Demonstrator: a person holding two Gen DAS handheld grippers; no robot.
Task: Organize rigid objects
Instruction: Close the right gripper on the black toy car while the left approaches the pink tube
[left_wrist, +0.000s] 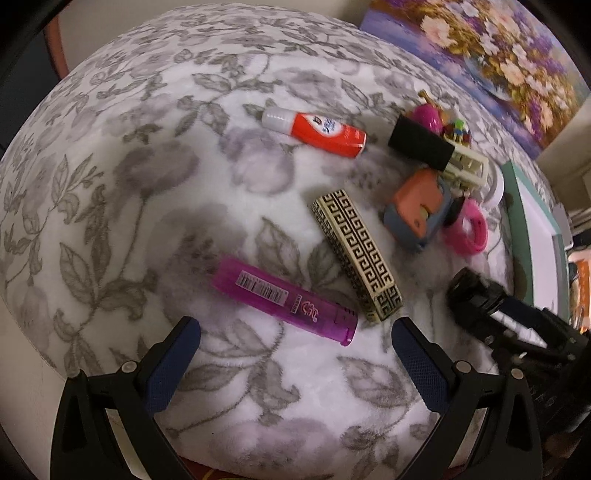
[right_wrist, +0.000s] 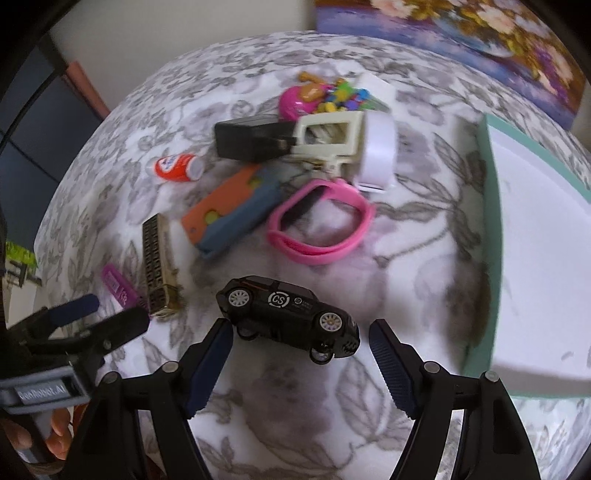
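On the floral cloth, a purple lighter (left_wrist: 284, 301) lies just ahead of my open, empty left gripper (left_wrist: 295, 328). A cream box with a black key pattern (left_wrist: 356, 254) lies beside it, and a red and white tube (left_wrist: 314, 133) farther back. A black toy car (right_wrist: 290, 314) lies between the fingertips of my open right gripper (right_wrist: 301, 332); its left finger (right_wrist: 210, 363) is close to the car's rear. A pile holds an orange and blue cutter (right_wrist: 231, 208), a pink band (right_wrist: 321, 221), a black block (right_wrist: 251, 142) and a cream frame (right_wrist: 328, 136).
A teal-rimmed white tray (right_wrist: 487, 221) stands at the right of the table. A flower painting (left_wrist: 480, 62) leans at the back. The left gripper (right_wrist: 77, 325) shows at the left of the right wrist view, and the right gripper (left_wrist: 517, 325) at the right of the left wrist view.
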